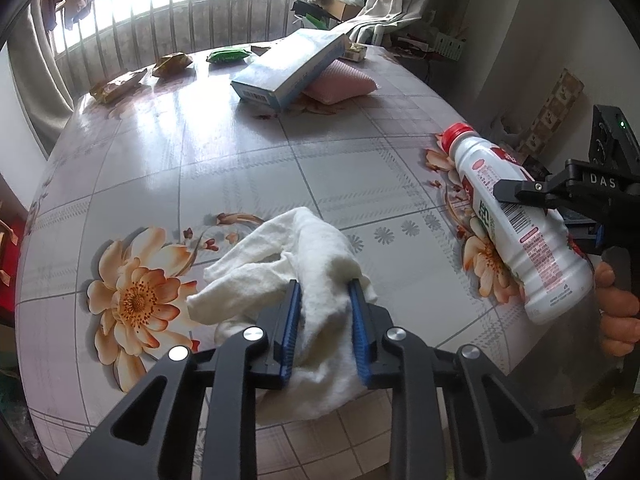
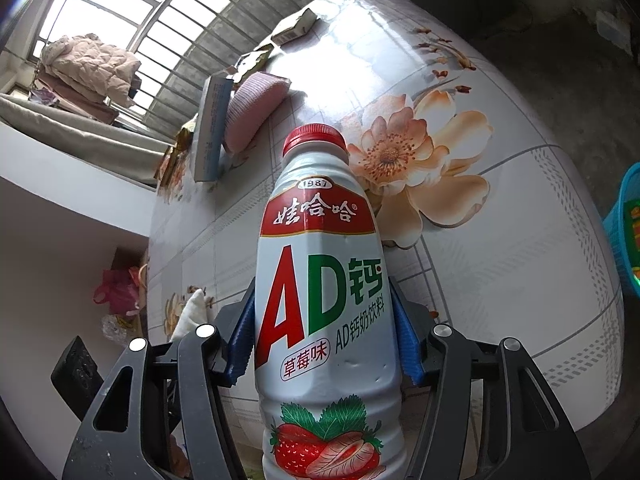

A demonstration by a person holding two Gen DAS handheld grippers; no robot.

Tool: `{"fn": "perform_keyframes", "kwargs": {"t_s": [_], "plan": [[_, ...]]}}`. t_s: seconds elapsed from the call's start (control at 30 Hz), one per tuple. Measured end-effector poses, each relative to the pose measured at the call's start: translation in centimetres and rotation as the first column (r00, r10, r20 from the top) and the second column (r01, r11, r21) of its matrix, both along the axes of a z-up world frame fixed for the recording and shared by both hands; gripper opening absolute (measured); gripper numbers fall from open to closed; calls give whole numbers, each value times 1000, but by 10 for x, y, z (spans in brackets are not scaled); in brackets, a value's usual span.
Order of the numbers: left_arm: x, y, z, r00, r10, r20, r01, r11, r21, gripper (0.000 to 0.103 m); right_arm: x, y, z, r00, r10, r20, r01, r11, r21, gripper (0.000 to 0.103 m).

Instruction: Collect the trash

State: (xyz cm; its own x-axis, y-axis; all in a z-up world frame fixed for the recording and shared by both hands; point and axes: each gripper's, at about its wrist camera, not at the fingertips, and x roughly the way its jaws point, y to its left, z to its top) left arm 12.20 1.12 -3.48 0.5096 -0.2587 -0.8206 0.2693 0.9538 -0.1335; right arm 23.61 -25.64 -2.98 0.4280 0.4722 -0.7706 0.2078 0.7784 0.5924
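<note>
Floral table (image 1: 240, 168): left tool (image 1: 325, 320) clamps white cloth (image 1: 304, 264), right tool (image 2: 326, 344) clamps bottle (image 2: 324, 288).

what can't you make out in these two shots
- Bottle base: cut off by the bottom edge, right wrist view.
- Basket contents: cut off by the right edge, right wrist view.
- Cloth near end: hidden behind the left gripper.
- Box print: too small, left wrist view.
</note>
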Motion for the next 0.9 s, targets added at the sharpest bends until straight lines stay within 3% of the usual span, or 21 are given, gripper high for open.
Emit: {"fn": "perform_keyframes", "kwargs": {"t_s": [0.37, 0.6, 0.77, 0.9], "plan": [[-6, -13, 26, 998, -42, 50, 44, 998, -51, 23, -17, -17, 17, 998, -28, 53, 24, 998, 62, 56], [-10, -61, 52, 984, -158, 87, 163, 985, -54, 23, -48, -55, 28, 987, -115, 109, 102, 987, 120, 56], [-8, -122, 71, 951, -293, 99, 302, 950, -85, 23, -87, -106, 31, 963, -235, 133, 216, 966, 145, 56], [-5, -189, 81, 902, -424, 78, 431, 895, -118, 23, -125, -153, 24, 925, -357, 128, 338, 929, 149, 56]]}}
